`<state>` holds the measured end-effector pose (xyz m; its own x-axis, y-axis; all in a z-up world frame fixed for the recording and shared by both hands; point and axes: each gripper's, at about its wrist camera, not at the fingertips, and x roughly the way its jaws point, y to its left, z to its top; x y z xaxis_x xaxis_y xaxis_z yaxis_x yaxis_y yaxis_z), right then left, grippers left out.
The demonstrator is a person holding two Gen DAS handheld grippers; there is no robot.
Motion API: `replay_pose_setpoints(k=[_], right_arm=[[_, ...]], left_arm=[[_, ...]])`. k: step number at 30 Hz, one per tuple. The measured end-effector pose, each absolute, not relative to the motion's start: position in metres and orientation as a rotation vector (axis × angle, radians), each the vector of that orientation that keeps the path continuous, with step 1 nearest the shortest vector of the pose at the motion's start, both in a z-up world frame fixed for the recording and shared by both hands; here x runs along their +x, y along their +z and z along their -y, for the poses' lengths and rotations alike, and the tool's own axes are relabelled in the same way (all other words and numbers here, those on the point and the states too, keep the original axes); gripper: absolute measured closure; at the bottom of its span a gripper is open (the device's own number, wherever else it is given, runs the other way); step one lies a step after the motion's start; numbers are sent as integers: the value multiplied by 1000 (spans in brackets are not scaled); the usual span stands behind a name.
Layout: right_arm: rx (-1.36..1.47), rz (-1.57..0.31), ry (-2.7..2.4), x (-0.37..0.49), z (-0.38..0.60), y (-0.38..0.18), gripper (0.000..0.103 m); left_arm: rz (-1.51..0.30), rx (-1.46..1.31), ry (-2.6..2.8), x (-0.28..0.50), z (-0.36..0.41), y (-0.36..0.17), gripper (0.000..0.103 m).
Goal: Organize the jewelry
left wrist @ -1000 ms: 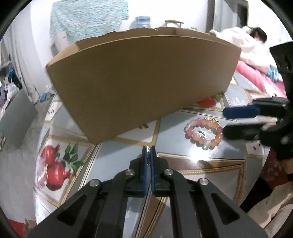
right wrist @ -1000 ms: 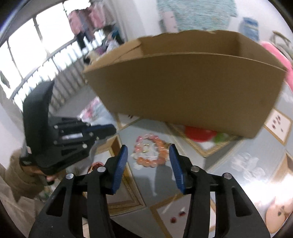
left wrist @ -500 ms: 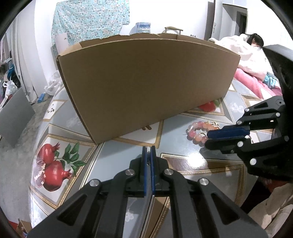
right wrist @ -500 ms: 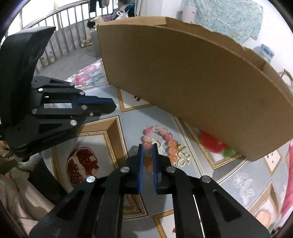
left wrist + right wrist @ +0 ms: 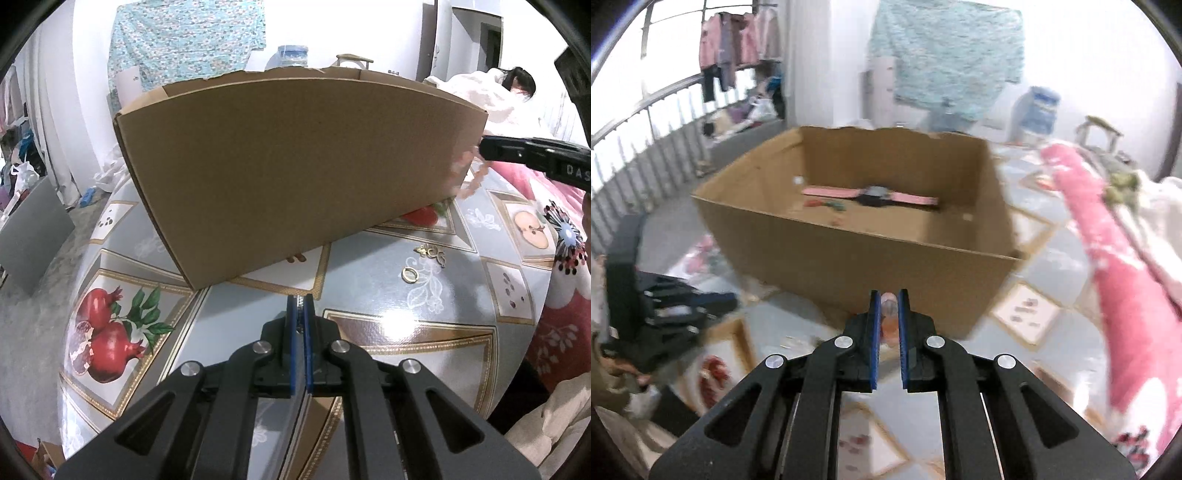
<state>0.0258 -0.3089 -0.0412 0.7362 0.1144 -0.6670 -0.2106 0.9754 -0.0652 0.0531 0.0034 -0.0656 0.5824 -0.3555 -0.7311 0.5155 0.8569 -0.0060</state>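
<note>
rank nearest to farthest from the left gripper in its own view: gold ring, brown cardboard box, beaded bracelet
1. Brown cardboard box: its near bottom corner sits just ahead of the left gripper.
2. Small gold ring: on the table, ahead right.
3. Pink-orange beaded bracelet: far right, lifted.

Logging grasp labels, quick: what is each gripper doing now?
Left gripper: closed, holding nothing visible.
Right gripper: closed on the pink-orange beaded bracelet.

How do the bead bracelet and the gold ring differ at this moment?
The bead bracelet hangs in the air, pinched by the right gripper near the cardboard box; the gold ring lies flat on the table, untouched. The bracelet is pinkish-orange beads and bigger; the ring is a small plain band. Both are outside the box.
</note>
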Motion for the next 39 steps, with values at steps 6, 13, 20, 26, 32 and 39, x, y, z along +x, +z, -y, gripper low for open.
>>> replay_pose_setpoints(k=[6,13,20,26,32,39], right_arm=[[-231,-827,136,23,309,-74,92],[-132,-803,355,16,285,-68,67],[-147,-871,492,27,248,-85,69],[-180,-910,479,26,238,-93,77],[-240,-893,462,19,236,-91,83],[-212,-897,477,22,238,-90,102]], left_arm=[[-801,227,-508,55,-1,-66,100],[-803,227,-511,56,-1,-66,100],[-801,211,-522,57,-4,-67,100],[-799,196,-532,57,-8,-67,100],[-794,191,-538,55,-11,-67,100],[-787,191,-540,54,-13,-67,100]])
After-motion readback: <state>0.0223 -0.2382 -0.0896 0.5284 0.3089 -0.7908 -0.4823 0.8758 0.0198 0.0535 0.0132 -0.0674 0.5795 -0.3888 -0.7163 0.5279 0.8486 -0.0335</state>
